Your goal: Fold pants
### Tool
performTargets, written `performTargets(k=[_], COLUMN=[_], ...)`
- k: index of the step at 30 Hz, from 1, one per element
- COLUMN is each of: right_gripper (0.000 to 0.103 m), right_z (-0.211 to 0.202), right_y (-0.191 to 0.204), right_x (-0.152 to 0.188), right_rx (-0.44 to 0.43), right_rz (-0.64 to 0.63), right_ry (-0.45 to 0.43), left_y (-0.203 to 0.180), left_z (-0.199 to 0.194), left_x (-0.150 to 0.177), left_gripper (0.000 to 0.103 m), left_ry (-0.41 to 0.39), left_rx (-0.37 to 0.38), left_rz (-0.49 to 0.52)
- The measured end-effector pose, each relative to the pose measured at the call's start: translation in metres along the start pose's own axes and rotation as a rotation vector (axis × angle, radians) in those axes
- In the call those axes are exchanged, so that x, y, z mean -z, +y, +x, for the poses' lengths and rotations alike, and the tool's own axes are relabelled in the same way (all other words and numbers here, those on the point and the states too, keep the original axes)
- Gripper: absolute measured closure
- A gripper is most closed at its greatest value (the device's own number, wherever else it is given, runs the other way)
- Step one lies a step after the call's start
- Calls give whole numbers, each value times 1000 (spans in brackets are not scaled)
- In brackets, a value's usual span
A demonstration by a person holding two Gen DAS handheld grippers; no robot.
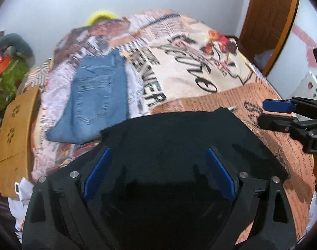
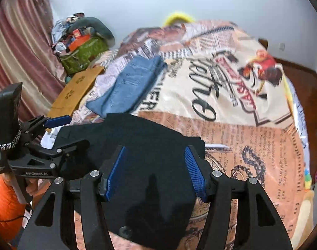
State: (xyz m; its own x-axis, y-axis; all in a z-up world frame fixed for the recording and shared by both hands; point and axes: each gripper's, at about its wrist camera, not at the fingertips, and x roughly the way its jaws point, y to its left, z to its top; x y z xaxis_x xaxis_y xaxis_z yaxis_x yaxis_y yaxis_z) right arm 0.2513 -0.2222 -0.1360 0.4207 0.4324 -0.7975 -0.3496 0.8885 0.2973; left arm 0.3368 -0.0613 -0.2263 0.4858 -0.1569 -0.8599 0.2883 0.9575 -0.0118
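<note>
Only the right wrist view shows the pink curtain (image 2: 14, 48) and "GenRobot.AI" printed on the left claw (image 2: 75, 131); the left wrist view alone shows the wooden door (image 1: 268, 20). The black pants (image 2: 146, 145) lie on the printed bedspread (image 2: 252, 125), beneath both wide-open, empty claws. The right claw (image 2: 154, 173) hovers over their edge. Folded jeans (image 1: 96, 98) lie beyond.

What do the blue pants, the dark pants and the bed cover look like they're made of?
Blue pants: denim by the look, matte, with faded streaks and stitched seams. Dark pants: a smooth matte black fabric; weave too dark to tell. Bed cover: seemingly soft, plush printed textile with a fuzzy surface.
</note>
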Motion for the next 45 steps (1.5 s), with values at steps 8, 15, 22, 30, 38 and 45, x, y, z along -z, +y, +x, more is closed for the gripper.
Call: performTargets(k=[8,15,22,30,38,45], right_gripper=[49,34,28,20,20,20], right_z=[58,60,41,28,10,-16], right_y=[-10,-4,-8,-16,-14,11], right_x=[8,30,48,65,71,55], right_rx=[-7,22,49,76,119,143], right_rz=[-31,-106,-85,-13,8,-39], right_ry=[164,185,177,175,146,50], left_y=[-16,-11,-6,-1,11,45], left_z=[58,63,50,26,7,-34], left_x=[3,13,25,48,65,68], left_gripper=[11,6,6,0,0,0], left_ry=[160,176,169,155,155,57], left_rx=[-45,-34,-37,-51,-34,-79], left_rz=[67,60,2,-30,-111,-235])
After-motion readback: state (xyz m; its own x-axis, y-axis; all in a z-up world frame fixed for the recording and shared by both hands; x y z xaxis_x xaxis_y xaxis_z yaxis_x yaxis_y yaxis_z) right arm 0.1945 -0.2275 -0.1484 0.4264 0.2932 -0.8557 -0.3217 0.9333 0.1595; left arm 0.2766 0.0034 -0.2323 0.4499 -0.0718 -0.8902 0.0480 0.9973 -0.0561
